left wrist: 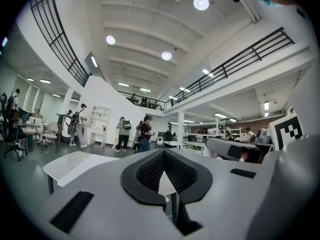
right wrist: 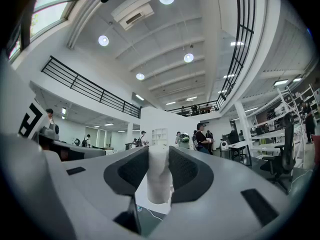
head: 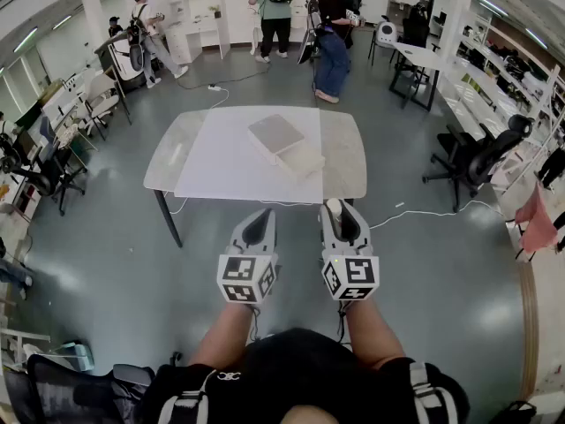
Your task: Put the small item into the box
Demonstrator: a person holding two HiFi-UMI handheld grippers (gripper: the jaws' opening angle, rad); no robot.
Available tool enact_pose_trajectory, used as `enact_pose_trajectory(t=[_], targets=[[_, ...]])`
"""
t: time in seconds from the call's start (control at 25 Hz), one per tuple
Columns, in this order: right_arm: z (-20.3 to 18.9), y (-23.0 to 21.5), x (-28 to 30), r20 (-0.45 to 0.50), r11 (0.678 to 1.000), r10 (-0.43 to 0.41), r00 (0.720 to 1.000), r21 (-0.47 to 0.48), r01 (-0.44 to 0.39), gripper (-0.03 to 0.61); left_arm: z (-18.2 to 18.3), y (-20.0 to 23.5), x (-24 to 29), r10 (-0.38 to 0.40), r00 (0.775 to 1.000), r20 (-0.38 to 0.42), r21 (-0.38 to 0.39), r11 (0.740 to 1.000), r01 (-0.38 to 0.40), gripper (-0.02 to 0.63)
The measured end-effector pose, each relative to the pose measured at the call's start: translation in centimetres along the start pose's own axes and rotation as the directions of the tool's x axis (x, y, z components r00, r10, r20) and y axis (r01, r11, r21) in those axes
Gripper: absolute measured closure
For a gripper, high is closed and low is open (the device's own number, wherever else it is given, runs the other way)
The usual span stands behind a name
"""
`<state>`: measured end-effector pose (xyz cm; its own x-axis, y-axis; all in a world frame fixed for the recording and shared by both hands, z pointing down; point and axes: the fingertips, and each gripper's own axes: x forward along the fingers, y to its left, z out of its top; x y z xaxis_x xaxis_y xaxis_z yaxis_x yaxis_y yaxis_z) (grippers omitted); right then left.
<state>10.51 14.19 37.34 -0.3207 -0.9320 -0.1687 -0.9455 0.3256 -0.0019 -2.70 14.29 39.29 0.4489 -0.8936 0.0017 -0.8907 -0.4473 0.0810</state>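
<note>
A small white roll-shaped item [right wrist: 159, 181] stands upright between the dark pads of my right gripper [right wrist: 159, 151], which is shut on it. In the head view its top [head: 334, 207] pokes out of the right gripper [head: 341, 222], held over the floor just short of the table's near edge. My left gripper [head: 257, 226] hangs beside it with its jaws together and nothing held; the left gripper view shows its tips [left wrist: 163, 154] meeting. A flat beige box [head: 298, 158] with its lid [head: 275, 133] resting against it lies on the white table [head: 221, 162], beyond both grippers.
Several people [head: 332, 25] stand past the table's far side. A black office chair [head: 481, 157] is at the right, desks and chairs [head: 53, 140] line the left, and a white cable [head: 424, 213] runs along the floor by the table's right legs.
</note>
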Motion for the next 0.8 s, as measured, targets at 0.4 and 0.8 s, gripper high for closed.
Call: enact_pose_trajectory(t=[0.4, 0.8], targets=[[-0.5, 1.9, 1.3, 0.002, 1.0, 0.012, 1.0, 0.028, -0.012, 0.453, 0.0, 1.8, -0.4, -0.012, 1.0, 0.006, 0.013, 1.0, 0.012, 0.609], [-1.0, 5.0, 1.9, 0.012, 0.999, -0.014, 1.0, 0.032, 0.014, 0.453, -0.1, 4.5, -1.7, -0.061, 0.998, 0.02, 0.03, 0.998, 0.061, 0.609]])
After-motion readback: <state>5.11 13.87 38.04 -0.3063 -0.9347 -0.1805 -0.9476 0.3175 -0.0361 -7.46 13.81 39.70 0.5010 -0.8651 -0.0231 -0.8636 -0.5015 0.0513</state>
